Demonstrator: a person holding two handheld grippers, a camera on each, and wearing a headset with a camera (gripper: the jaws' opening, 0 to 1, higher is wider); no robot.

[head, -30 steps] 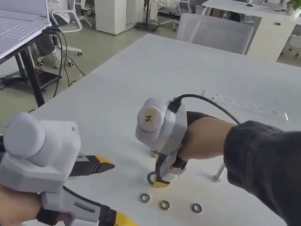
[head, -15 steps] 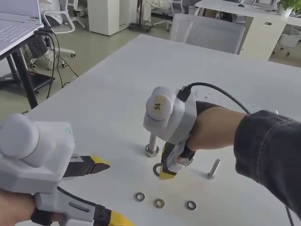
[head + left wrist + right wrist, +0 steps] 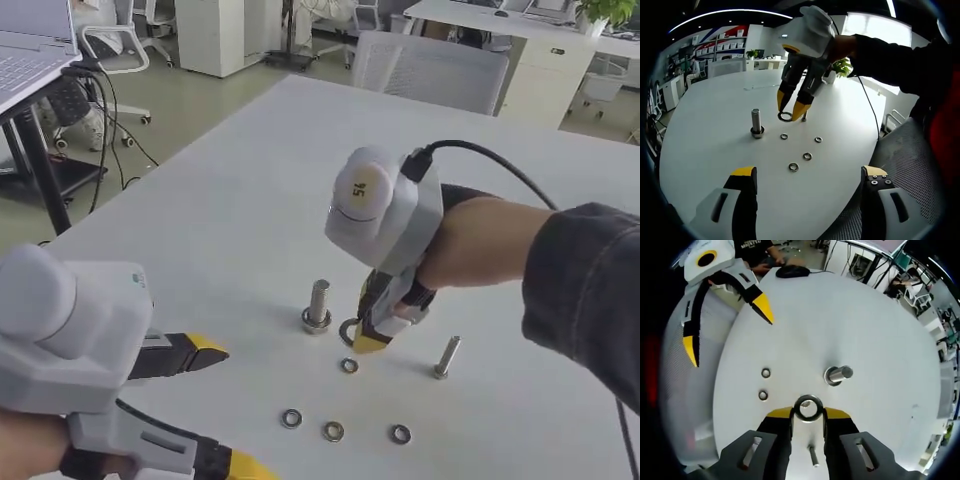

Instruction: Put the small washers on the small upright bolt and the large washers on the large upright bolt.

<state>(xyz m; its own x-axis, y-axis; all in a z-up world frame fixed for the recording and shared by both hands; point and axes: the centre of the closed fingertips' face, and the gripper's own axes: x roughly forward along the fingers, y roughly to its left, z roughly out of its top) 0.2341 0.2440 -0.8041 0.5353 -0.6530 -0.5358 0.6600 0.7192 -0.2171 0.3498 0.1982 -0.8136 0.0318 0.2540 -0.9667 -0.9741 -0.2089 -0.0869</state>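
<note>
My right gripper [image 3: 366,338] is shut on a large washer [image 3: 348,331], held a little above the table just right of the large upright bolt [image 3: 317,305]. In the right gripper view the large washer [image 3: 808,407] sits between the yellow-tipped jaws, with the large bolt [image 3: 838,374] ahead and the small bolt [image 3: 812,455] below. The small upright bolt [image 3: 446,357] stands to the right. Several small washers [image 3: 334,431] lie loose in front. My left gripper [image 3: 230,408] hovers open at the lower left, holding nothing; its own view shows the large bolt [image 3: 757,123] and the held washer [image 3: 785,116].
The white table [image 3: 250,200] stretches away to the far edge, where a grey chair [image 3: 430,70] is pushed in. A desk with a laptop [image 3: 30,40] stands off to the left. One small washer [image 3: 349,366] lies directly under my right gripper.
My right gripper has risen off the table with the large washer and moved up beside the large bolt. A small washer beneath it has come into sight. The left gripper has stayed put.
</note>
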